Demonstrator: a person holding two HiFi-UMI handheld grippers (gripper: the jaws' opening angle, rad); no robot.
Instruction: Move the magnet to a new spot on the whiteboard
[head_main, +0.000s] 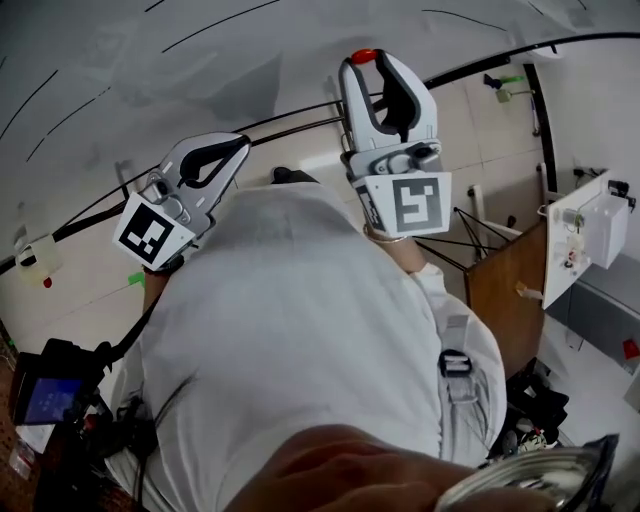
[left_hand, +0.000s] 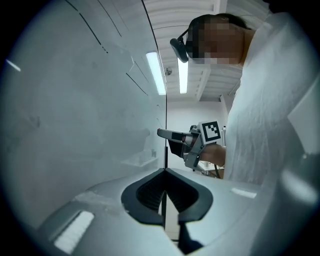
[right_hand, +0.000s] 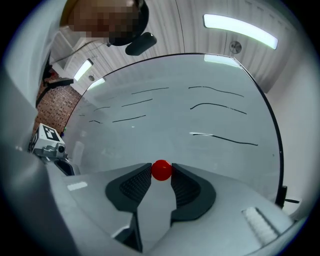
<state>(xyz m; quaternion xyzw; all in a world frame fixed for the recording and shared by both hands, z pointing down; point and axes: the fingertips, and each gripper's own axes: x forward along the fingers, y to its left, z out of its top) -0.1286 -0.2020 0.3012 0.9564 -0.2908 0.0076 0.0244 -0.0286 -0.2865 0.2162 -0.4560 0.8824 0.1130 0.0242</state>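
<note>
The small round red magnet sits pinched between the tips of my right gripper, which is shut on it. In the head view the magnet shows at the top of the right gripper, raised close against the whiteboard; I cannot tell whether it touches. My left gripper is lower and to the left, near the board's bottom frame. Its jaws stand together with nothing between them. The left gripper view also catches the right gripper from the side.
Thin black marker lines cross the whiteboard. A black frame edges its lower side. A brown wooden panel and a white box stand to the right. A device with a lit screen sits lower left.
</note>
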